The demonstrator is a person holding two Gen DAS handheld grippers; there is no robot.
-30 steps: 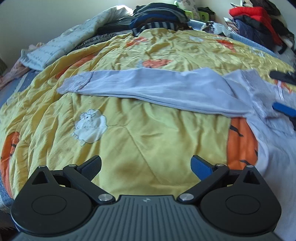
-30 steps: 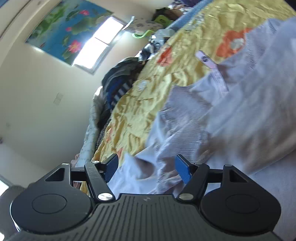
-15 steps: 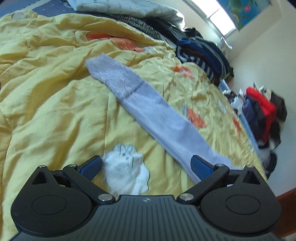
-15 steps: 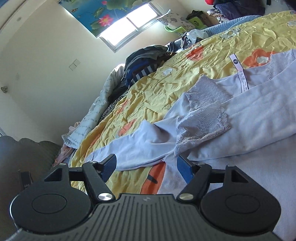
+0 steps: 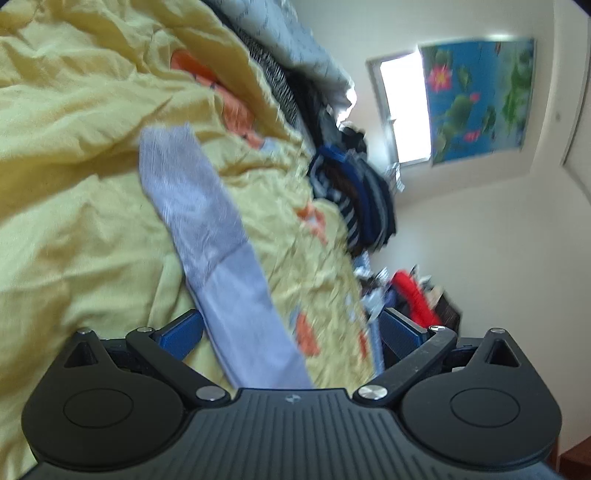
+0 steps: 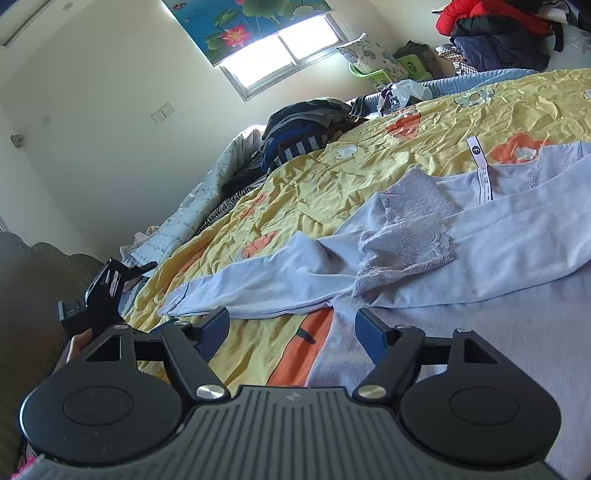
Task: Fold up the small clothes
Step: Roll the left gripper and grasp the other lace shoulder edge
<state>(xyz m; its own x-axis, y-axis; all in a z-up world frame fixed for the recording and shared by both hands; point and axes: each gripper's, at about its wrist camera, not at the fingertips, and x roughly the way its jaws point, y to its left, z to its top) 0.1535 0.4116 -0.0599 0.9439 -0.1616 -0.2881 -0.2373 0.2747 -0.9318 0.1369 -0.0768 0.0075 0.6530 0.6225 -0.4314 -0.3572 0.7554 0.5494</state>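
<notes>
Item one, my left gripper: fingers spread wide and empty, the view rolled hard over and blurred; the long sleeve of the lilac top runs up between the two blue pads without either pad pressing on it. Item two, my right gripper: fingers wide apart with nothing clamped, poised over the edge where the garment meets the quilt. Item three, the lilac long-sleeved top: laid flat on the bed at the right of my right-hand view, one sleeve stretched out leftward across the quilt to a cuff near my left gripper's body, the other sleeve folded back over the chest so its lace cuff lies on the body of the garment; a white neck label sticks up at the collar. Item four, the yellow quilt with orange and white patches: crumpled, covering the bed under the top. Item five, a stack of dark and striped clothes at the far side of the bed, well apart from the top. Item six, a red and dark heap in the far corner. Item seven, a window with a lotus-print blind above it.
</notes>
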